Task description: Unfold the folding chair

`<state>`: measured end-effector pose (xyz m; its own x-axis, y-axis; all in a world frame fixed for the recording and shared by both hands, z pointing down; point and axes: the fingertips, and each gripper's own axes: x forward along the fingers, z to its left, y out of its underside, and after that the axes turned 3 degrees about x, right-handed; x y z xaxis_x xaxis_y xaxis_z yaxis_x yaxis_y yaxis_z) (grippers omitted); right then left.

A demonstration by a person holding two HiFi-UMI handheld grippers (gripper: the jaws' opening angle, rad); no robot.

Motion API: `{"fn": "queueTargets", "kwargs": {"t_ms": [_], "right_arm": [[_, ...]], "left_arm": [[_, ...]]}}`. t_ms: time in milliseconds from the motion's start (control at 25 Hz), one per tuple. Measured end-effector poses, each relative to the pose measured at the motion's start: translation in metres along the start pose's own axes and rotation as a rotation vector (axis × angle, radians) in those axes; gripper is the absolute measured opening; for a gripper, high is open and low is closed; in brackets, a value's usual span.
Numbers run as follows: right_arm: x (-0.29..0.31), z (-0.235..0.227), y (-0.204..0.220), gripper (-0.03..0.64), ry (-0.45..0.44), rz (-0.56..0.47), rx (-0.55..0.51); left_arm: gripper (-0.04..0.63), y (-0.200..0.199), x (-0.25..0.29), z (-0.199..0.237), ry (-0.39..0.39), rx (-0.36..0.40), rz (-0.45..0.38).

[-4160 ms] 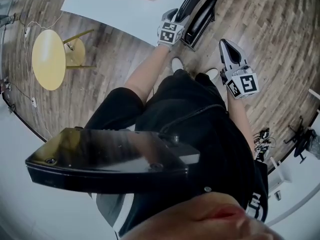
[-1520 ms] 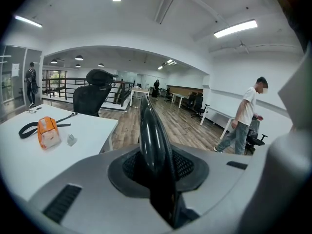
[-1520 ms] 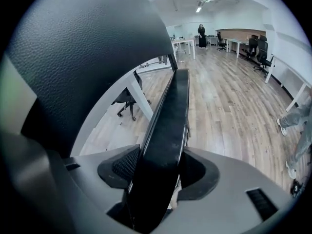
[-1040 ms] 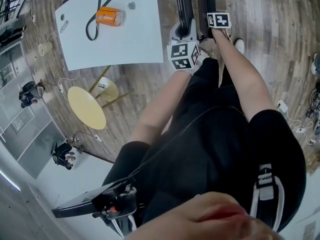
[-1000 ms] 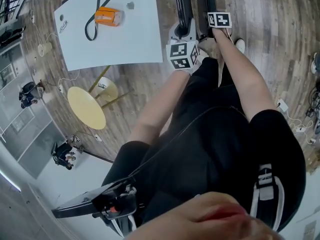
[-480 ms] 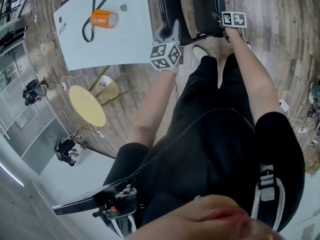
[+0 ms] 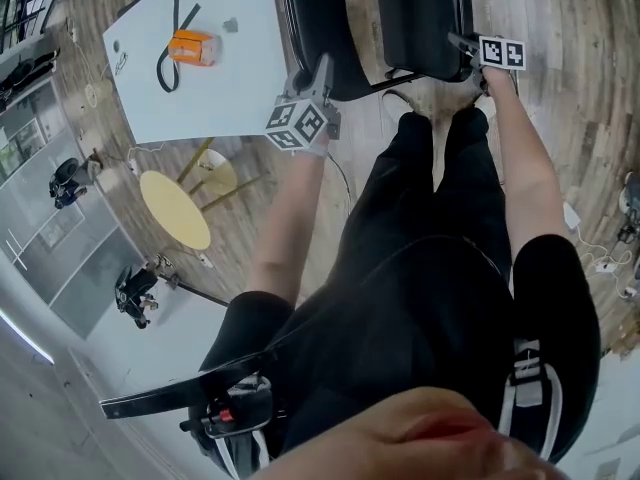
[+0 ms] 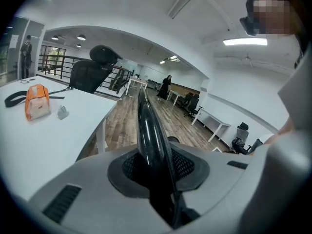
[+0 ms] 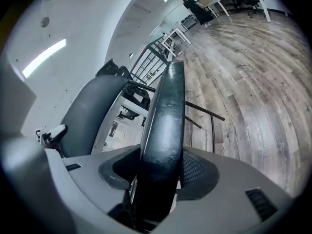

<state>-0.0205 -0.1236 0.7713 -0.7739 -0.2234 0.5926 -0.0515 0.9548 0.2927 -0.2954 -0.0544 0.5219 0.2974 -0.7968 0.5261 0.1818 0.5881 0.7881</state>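
Observation:
The black folding chair stands on the wood floor ahead of me, seen as two dark panels at the top of the head view. My left gripper [image 7: 318, 76] is shut on the thin edge of the left panel [image 7: 318, 18]; in the left gripper view that glossy edge [image 8: 148, 126] runs up out of the left gripper [image 8: 156, 167]. My right gripper [image 7: 465, 44] is shut on the rim of the right panel [image 7: 425, 13]. In the right gripper view this thicker rim [image 9: 165, 111] fills the right gripper [image 9: 161, 179], and the other panel [image 9: 90, 111] stands off to its left.
A white table [image 7: 230, 78] at the left carries an orange pouch [image 7: 192, 46] and a black strap. A round yellow stool [image 7: 175, 208] stands below it. My legs and shoes are just behind the chair. A black office chair [image 8: 90, 72] sits beyond the table.
The two chair panels have swung apart. My right gripper went right with its panel; my left gripper went left and lower in the picture with the other.

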Motion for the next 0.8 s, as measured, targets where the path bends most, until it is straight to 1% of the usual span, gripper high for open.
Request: {"fn": "queueTargets", "kwargs": {"t_ms": [160, 360, 560, 680, 800], "right_arm": [[-0.01, -0.041, 0.007, 0.215, -0.072, 0.005, 0.028], [-0.022, -0.089, 0.015, 0.216, -0.148, 0.004, 0.05], [-0.031, -0.142, 0.024, 0.218, -0.198, 0.044, 0.07], [-0.034, -0.175, 0.027, 0.221, -0.201, 0.074, 0.077], [-0.035, -0.201, 0.035, 0.222, -0.216, 0.079, 0.119]], "left_arm": [[0.087, 0.014, 0.006, 0.007, 0.015, -0.023, 0.018], [0.086, 0.029, 0.014, 0.012, 0.033, -0.067, 0.015], [0.086, 0.048, 0.024, 0.018, 0.048, -0.108, 0.03], [0.086, 0.059, 0.031, 0.018, 0.052, -0.127, 0.035], [0.086, 0.067, 0.037, 0.017, 0.055, -0.141, 0.048]]}}
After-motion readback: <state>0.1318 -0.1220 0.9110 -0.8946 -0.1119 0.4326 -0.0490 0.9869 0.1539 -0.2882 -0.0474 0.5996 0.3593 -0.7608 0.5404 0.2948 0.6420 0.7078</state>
